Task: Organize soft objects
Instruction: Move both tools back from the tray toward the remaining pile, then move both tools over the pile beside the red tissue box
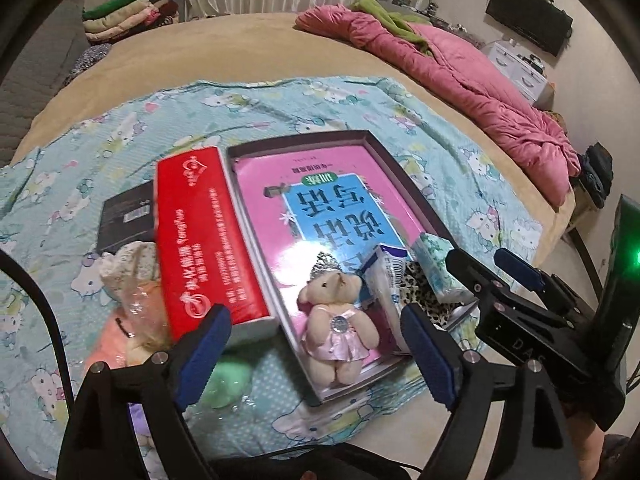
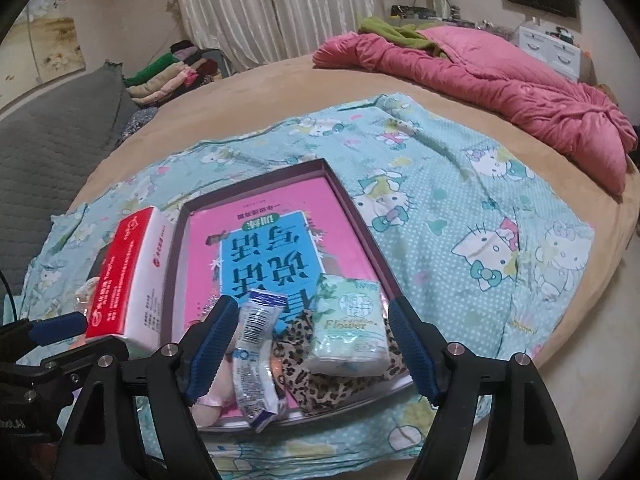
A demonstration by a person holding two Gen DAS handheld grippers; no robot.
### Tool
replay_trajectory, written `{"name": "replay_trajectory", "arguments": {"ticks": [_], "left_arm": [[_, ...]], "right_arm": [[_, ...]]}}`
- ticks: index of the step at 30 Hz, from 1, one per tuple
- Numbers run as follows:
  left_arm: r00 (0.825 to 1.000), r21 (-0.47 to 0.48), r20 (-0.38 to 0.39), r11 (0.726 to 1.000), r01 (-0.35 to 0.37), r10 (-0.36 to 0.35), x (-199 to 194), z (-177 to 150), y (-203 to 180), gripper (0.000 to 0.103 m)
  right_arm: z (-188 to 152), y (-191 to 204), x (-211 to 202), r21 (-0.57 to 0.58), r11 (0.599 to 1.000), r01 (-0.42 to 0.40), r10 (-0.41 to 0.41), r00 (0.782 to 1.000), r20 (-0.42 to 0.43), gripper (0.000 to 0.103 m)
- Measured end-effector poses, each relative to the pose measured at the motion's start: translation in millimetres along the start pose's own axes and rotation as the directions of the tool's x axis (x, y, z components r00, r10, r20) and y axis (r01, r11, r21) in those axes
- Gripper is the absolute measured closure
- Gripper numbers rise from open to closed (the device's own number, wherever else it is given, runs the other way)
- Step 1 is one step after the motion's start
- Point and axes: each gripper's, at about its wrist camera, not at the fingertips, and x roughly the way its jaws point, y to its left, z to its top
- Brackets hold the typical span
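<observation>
Sorting is midway, I judge: several soft things already lie in the shallow tray [image 1: 400,172], others wait outside. At far left a crinkly plastic bag [image 1: 140,300] and a pale green plush lump [image 1: 226,380] rest on the cartoon-cat cloth [image 1: 280,108], beside the stiff red carton [image 1: 204,236]. The left gripper [image 1: 316,352] hovers, fingers apart and empty, over the fuzzy teddy bear [image 1: 340,320] in its satin pink dress. Rightward, the right gripper [image 2: 310,350] stands equally spread above a crumpled white tube [image 2: 256,360], leopard-print fabric [image 2: 320,384] and a squashy tissue pack [image 2: 350,332]. Next likely calls for reaching left for the plush.
</observation>
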Motion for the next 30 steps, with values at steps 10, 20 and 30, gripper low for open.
{"name": "replay_trajectory", "arguments": {"ticks": [10,20,30], "left_arm": [[0.999,-0.027,0.042,0.999,-0.018,0.019,-24.7,-6.3,19.5,0.016],[0.998,-0.049,0.049,0.998,-0.034,0.036,-43.3,-14.6,41.4,0.016],[0.988,-0.113,0.089,0.987,-0.115,0.125,-78.5,-16.4,96.2,0.016]], "right_arm": [[4.1,24.5,-13.8,-0.059,0.998,-0.008,0.010,1.000,0.027,0.024],[8.9,49.8,-29.8,-0.085,0.995,-0.050,0.053,0.998,0.038,0.023],[13.9,79.6,-49.1,-0.123,0.987,-0.099,0.107,0.992,0.060,0.023]]}}
